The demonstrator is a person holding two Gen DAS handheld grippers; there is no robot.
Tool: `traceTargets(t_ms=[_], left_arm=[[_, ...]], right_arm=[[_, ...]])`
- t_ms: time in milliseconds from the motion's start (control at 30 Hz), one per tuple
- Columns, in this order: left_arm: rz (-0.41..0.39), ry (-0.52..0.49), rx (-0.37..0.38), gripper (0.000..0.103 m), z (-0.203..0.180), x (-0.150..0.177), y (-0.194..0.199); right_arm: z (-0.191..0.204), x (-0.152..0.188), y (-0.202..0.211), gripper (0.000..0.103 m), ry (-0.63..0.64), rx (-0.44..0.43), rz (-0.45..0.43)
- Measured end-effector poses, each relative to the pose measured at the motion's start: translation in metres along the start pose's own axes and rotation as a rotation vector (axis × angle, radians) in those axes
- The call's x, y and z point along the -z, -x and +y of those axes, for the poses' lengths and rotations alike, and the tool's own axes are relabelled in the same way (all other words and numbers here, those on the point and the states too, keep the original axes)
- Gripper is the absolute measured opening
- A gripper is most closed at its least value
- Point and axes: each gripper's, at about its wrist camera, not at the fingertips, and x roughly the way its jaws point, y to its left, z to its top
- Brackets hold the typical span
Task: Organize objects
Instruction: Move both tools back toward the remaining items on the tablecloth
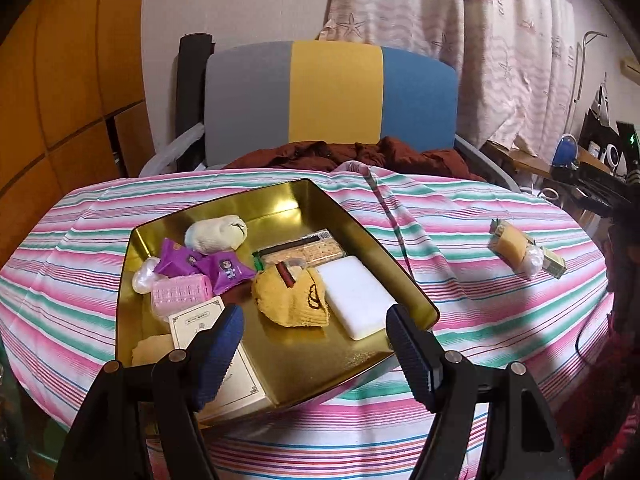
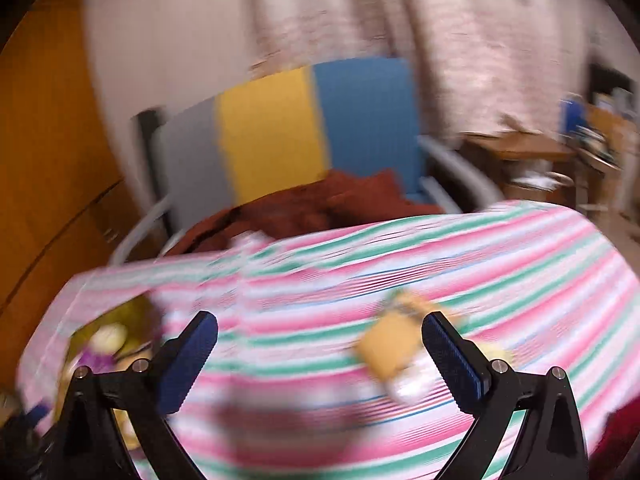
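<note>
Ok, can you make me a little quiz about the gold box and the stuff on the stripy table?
1. True or false: the gold tin sits on the striped tablecloth with several things inside it.
2. Which thing lies outside the tin? A) white block B) yellow-wrapped snack C) purple packets
3. Fill in: both the left gripper and the right gripper have their jaws ____.

Key
1. True. The tin holds a yellow knitted cloth, a pink case and more.
2. B. It lies alone on the cloth, to the right of the tin.
3. Open. Neither holds anything.
</note>
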Motion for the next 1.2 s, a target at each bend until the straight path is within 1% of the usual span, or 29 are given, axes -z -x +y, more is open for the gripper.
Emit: traceTargets(t_ms=[67, 133, 167, 200, 233, 267, 367, 467, 567, 700, 867, 1000, 1067, 1200], left_arm=[[0.009, -0.015, -0.009, 0.075, -0.004, 0.000, -0.002], [0.012, -0.030, -0.024, 0.075, -0.008, 0.000, -0.004], [0.015, -0.031, -0.021, 0.075, -0.010, 0.000, -0.005], [0.014, -0.031, -0.019, 0.075, -0.011, 0.000, -0.006], [0.013, -0.033, -0.017, 0.074, -0.013, 0.000, -0.006], [0.013, -0.041, -0.009, 0.074, -0.016, 0.000, -0.006], [0.018, -0.058, 0.019, 0.075, -0.022, 0.000, -0.008], [0.030, -0.066, 0.063, 0.074, -0.030, -0.001, -0.011], [0.030, -0.088, 0.087, 0.074, -0.042, -0.004, -0.013], [0.026, -0.127, 0.117, 0.074, -0.061, -0.009, -0.013], [0.053, -0.164, 0.165, 0.074, -0.081, -0.010, -0.020], [0.068, -0.193, 0.200, 0.074, -0.099, -0.015, -0.027], [0.071, -0.210, 0.203, 0.074, -0.109, -0.018, -0.032], [0.087, -0.243, 0.206, 0.074, -0.130, -0.025, -0.047]], right_arm=[[-0.030, 0.000, -0.005, 0.103, -0.065, 0.066, -0.025], [-0.060, 0.007, -0.013, 0.103, -0.157, 0.123, -0.008], [-0.073, 0.010, -0.019, 0.103, -0.213, 0.139, 0.027], [-0.085, 0.010, -0.024, 0.103, -0.277, 0.135, 0.064], [-0.092, 0.012, -0.026, 0.103, -0.319, 0.127, 0.070], [-0.096, 0.012, -0.027, 0.103, -0.340, 0.130, 0.073], [-0.097, 0.012, -0.027, 0.103, -0.341, 0.136, 0.078], [-0.094, 0.014, -0.029, 0.103, -0.335, 0.140, 0.098], [-0.099, 0.015, -0.029, 0.103, -0.351, 0.144, 0.101], [-0.111, 0.019, -0.031, 0.103, -0.412, 0.153, 0.106], [-0.127, 0.023, -0.033, 0.103, -0.491, 0.158, 0.135], [-0.138, 0.027, -0.035, 0.103, -0.554, 0.148, 0.146], [-0.143, 0.029, -0.034, 0.103, -0.589, 0.124, 0.144], [-0.143, 0.030, -0.036, 0.103, -0.606, 0.083, 0.158]])
